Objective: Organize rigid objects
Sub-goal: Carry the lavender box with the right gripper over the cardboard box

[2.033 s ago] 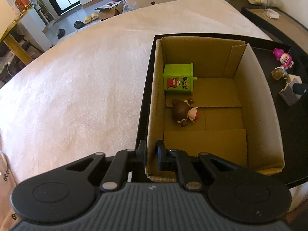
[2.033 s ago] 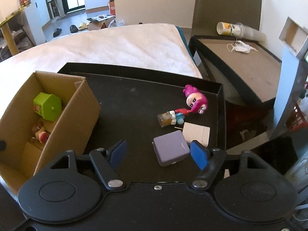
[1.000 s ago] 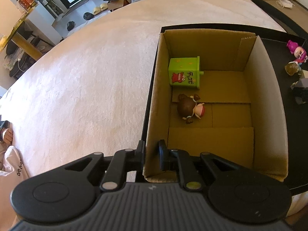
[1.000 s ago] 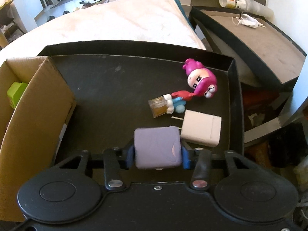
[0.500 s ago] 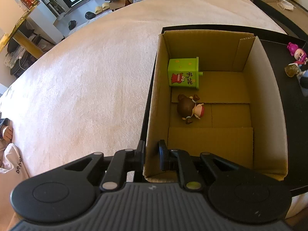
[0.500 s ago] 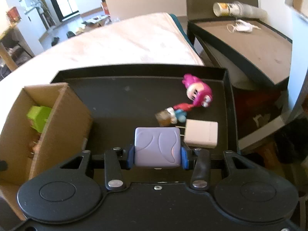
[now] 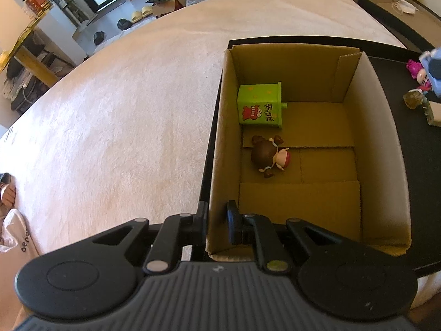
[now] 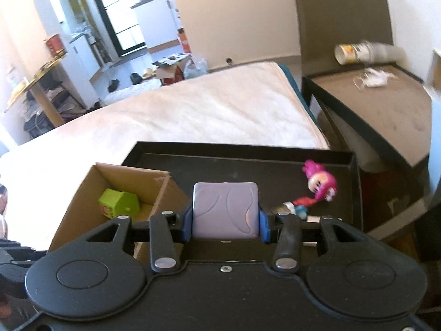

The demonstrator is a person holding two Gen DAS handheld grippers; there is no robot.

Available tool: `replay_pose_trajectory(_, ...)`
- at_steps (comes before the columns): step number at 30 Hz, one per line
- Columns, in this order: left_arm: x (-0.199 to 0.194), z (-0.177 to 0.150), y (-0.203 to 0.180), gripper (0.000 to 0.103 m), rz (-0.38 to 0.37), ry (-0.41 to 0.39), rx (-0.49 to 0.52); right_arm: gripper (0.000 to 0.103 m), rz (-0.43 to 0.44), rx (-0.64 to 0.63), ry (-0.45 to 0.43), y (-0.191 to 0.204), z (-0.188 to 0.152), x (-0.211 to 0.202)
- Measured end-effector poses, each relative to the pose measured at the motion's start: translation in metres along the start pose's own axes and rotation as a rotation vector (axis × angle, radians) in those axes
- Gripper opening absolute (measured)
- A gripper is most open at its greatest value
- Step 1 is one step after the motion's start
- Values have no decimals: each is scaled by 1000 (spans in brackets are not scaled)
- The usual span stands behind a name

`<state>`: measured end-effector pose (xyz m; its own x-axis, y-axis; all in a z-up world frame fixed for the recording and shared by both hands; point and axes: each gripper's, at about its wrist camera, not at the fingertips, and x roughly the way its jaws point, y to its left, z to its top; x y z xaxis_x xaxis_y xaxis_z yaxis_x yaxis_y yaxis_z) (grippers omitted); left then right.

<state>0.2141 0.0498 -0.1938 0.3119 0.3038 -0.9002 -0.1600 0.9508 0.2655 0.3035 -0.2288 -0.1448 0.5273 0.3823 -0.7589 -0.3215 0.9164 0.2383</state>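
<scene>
My left gripper (image 7: 217, 222) is shut on the near left wall of the cardboard box (image 7: 384, 149), which stands in a black tray (image 7: 424, 193). Inside the box lie a green toy box (image 7: 260, 107) and a brown-haired doll (image 7: 268, 157). My right gripper (image 8: 225, 219) is shut on a lilac square case (image 8: 225, 211), held above the tray (image 8: 248, 165) between the box (image 8: 82, 209) and a pink-haired doll (image 8: 319, 183). The green toy box also shows in the right wrist view (image 8: 118, 202).
On the tray's right side lie the pink-haired doll (image 7: 419, 73), a small amber bottle (image 7: 413, 100) and a white block (image 7: 435, 113). A white mattress (image 7: 124, 124) lies left of the tray. A second black tray (image 8: 386, 110) with a cup and mask stands to the right.
My right gripper closed on the lilac case, lifted it off the tray and has moved up and toward the box. The left gripper keeps its hold on the box wall.
</scene>
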Motion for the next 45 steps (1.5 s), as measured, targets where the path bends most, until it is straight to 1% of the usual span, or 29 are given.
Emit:
replay_pose_trajectory(5,-1,1,5,11,-24,2,-5,43,16,-21,-3,13,5,-1)
replay_pose_trajectory(8,-1,1,7,11,-41,4,-9,43,41,-6,-9,17,12,-4)
replay_pose_trajectory(11,0,0,9,11,-54,2,-7,43,44,-18,-32,24,17,-9)
replay_pose_trajectory(15,0,-1,12,10,-72,0,-14,43,45,-44,-38,35,19,-5)
replay_pose_trajectory(24,0,0,18,9,-108,7,-39,43,10,-145,-26,69,13,8)
replay_pose_trajectory(31,-1,-1,18,9,-110,6,-37,43,19,-199,-27,89,11,11)
replay_pose_trajectory(36,-1,-1,18,9,-113,7,-29,43,33,-241,-16,102,4,19)
replay_pose_trajectory(39,0,0,21,9,-119,12,-47,44,21,-279,-33,112,0,22)
replay_pose_trajectory(42,0,-1,21,9,-122,9,-42,44,47,-282,-26,114,-1,26)
replay_pose_trajectory(45,-1,-1,22,9,-128,11,-44,44,37,-316,-25,119,-6,33)
